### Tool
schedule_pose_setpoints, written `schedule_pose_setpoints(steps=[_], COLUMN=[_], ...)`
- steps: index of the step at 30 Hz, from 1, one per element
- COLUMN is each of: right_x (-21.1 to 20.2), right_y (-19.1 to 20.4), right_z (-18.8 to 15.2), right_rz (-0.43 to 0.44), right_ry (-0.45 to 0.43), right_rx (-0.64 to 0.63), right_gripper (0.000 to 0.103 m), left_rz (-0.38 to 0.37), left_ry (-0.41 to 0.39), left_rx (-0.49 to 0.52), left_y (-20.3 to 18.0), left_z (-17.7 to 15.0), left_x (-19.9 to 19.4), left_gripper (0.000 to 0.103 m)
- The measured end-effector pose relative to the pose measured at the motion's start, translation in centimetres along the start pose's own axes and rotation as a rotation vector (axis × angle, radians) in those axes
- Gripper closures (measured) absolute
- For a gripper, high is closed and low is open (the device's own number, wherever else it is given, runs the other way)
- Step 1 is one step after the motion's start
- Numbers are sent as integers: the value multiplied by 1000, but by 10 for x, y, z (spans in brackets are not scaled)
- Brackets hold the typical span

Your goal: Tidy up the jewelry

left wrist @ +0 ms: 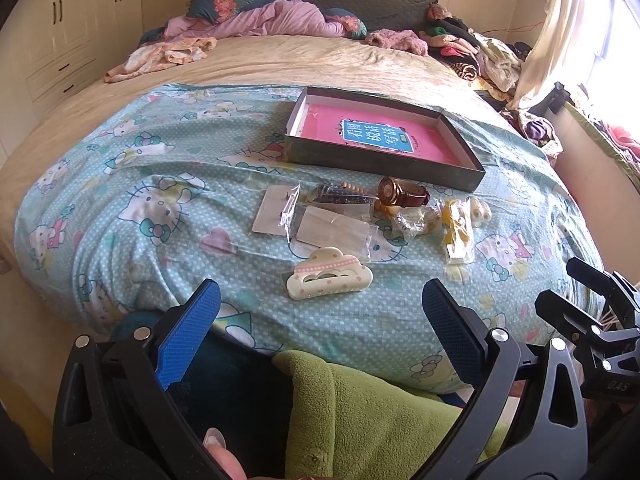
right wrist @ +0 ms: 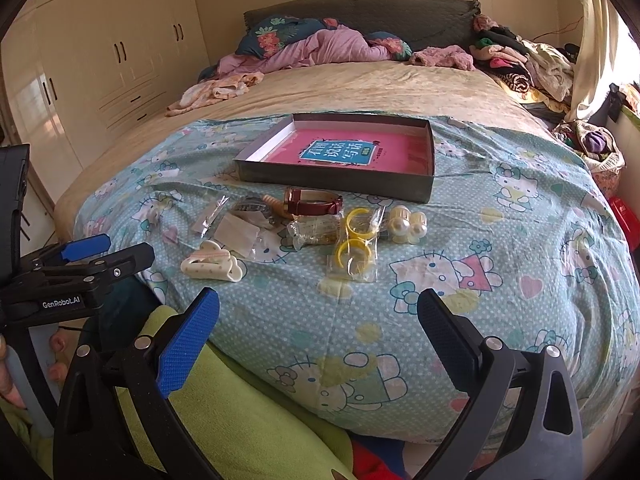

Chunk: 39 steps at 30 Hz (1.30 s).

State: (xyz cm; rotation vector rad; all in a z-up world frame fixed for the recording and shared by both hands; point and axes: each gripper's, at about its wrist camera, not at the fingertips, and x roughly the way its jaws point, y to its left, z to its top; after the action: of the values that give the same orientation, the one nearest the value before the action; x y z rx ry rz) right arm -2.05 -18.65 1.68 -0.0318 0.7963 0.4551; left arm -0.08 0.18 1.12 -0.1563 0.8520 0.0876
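Jewelry lies on a patterned blue sheet in front of a shallow dark box [left wrist: 460, 178] [right wrist: 336, 186] with a pink lining. A cream cloud-shaped hair claw [left wrist: 330, 274] [right wrist: 212, 266] is nearest. Behind it lie clear bags with cards [left wrist: 332, 230], a brown-strap watch [left wrist: 404, 194] [right wrist: 314, 202], bagged yellow rings [left wrist: 458, 232] [right wrist: 354, 244] and a pearl clip [right wrist: 408, 222]. My left gripper [left wrist: 322, 324] hovers open just short of the claw. My right gripper [right wrist: 318, 328] hovers open over the sheet, short of the yellow rings. Both hold nothing.
The bed [left wrist: 280, 62] carries pink bedding and pillows at the headboard and a heap of clothes [right wrist: 532, 64] at the far right. Cream wardrobes [right wrist: 100, 60] line the left wall. A green fleece [left wrist: 380, 412] covers the person's lap below the grippers.
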Motion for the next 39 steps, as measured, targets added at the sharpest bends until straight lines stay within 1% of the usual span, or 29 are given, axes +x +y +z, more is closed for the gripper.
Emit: schedule_pose_setpoints(steps=[7, 10, 15, 19, 23, 25, 31, 34, 39], right_x=[6, 11, 24, 36, 49, 55, 72, 80, 92], right_y=[-1, -3, -4, -8, -13, -16, -23, -29, -38], right_z=[7, 13, 21, 25, 29, 29, 29, 27, 23], right_rz=[21, 28, 32, 27, 18, 15, 0, -5, -6], right_ry=[-7, -8, -2, 6, 13, 20, 41, 54, 74], right_rx=[3, 12, 10, 9, 11, 13, 17, 27, 45], right_gripper=[4, 4, 4, 4, 4, 4, 4, 4, 4], left_rz=[19, 35, 84, 99, 76, 52, -49, -87, -71], left_ry=[7, 17, 42, 54, 77, 94, 145, 175, 224], left_rx=[-13, -30, -78, -99, -99, -93, -62, -36, -19], left_y=[8, 17, 41, 53, 53, 50, 32, 19, 9], left_z=[-2, -2, -4, -7, -9, -9, -9, -9, -9], left_x=[9, 16, 29, 37, 45, 50, 71, 86, 112], left_gripper=[9, 9, 9, 9, 9, 9, 9, 9, 9])
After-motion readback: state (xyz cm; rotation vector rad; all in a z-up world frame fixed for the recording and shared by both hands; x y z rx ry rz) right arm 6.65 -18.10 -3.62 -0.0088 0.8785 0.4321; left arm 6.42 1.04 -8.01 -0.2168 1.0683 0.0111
